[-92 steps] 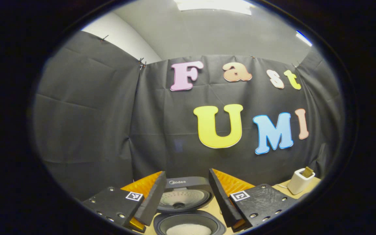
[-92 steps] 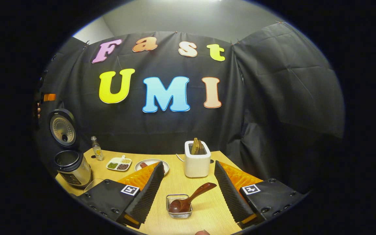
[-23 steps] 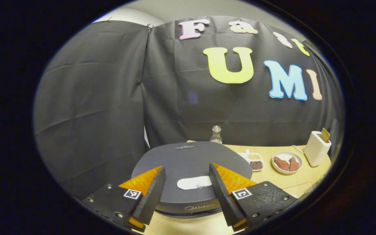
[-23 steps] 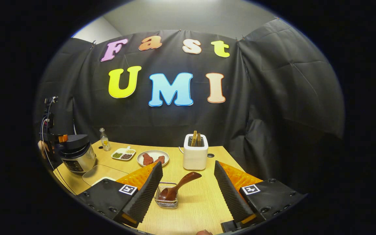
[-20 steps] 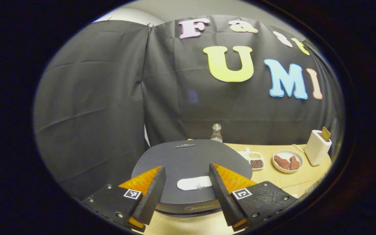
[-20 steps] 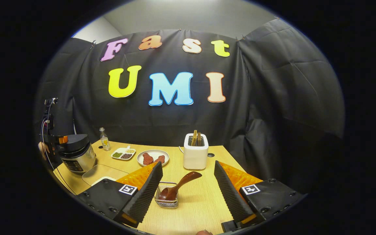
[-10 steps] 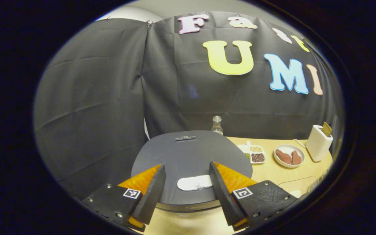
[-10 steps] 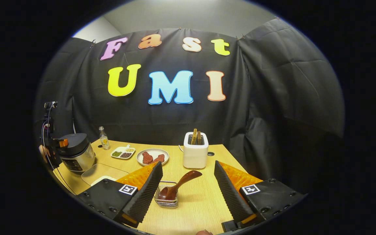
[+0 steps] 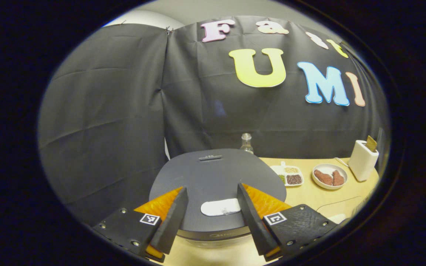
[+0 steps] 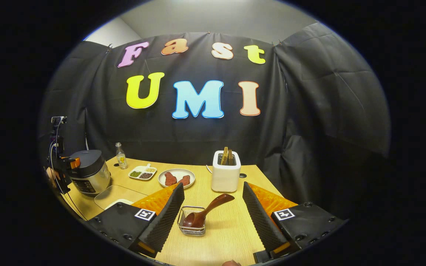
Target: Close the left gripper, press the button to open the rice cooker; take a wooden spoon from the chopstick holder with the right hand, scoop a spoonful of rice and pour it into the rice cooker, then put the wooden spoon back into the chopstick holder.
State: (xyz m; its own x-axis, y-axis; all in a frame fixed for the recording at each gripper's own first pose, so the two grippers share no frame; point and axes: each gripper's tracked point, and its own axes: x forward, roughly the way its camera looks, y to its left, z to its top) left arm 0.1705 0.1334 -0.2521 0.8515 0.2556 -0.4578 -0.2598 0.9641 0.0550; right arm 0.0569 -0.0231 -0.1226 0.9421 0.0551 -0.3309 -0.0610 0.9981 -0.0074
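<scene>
The rice cooker (image 9: 216, 173) stands right before my left gripper (image 9: 211, 189) with its dark lid down. The white button (image 9: 220, 207) lies between the open fingers, which hover just above the lid. In the right gripper view the cooker (image 10: 89, 171) stands at the far left, with the other gripper (image 10: 63, 166) and a hand beside it. The wooden spoon (image 10: 207, 211) leans in the wire chopstick holder (image 10: 192, 223), bowl down, handle pointing up and right. My right gripper (image 10: 213, 186) is open above the table, the holder low between its fingers.
A clear shallow container (image 10: 115, 193) lies beside the cooker, something white at its near end. A small bottle (image 10: 119, 155), a divided dish (image 10: 142, 173), a plate of meat (image 10: 176, 178) and a white toaster (image 10: 226, 173) stand along the back of the wooden table (image 10: 227, 229).
4.6 s ago the cooker lid stood open with rice inside; now it is down. Over the last second both grippers drifted only slightly. The spoon stayed in the holder.
</scene>
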